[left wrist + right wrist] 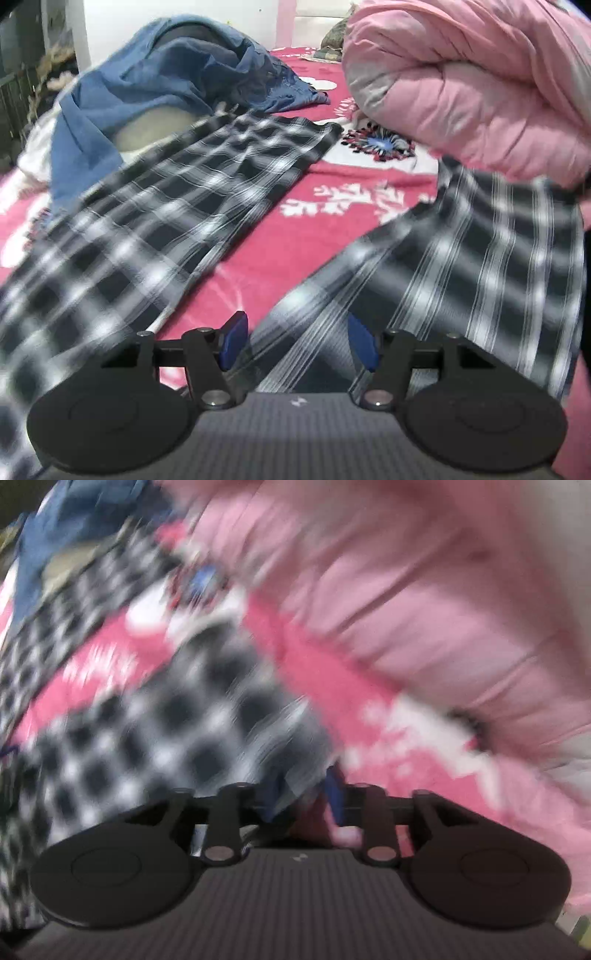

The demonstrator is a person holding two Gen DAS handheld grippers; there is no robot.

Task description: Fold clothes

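Note:
Black-and-white plaid trousers [177,206] lie spread on a red patterned bedspread [332,184], with one leg to the far left and the other leg [480,266] to the right. My left gripper [299,341] is open just above the crotch area, its blue pads [232,341] apart with plaid cloth lying between them. In the blurred right wrist view my right gripper [299,797] holds the edge of the plaid leg [166,731] between its blue pads [334,794], which are close together.
A rolled pink quilt [472,81] lies at the right; it also fills the upper right of the right wrist view [406,590]. A crumpled blue garment [155,77] and white cloth [33,155] lie at the far left.

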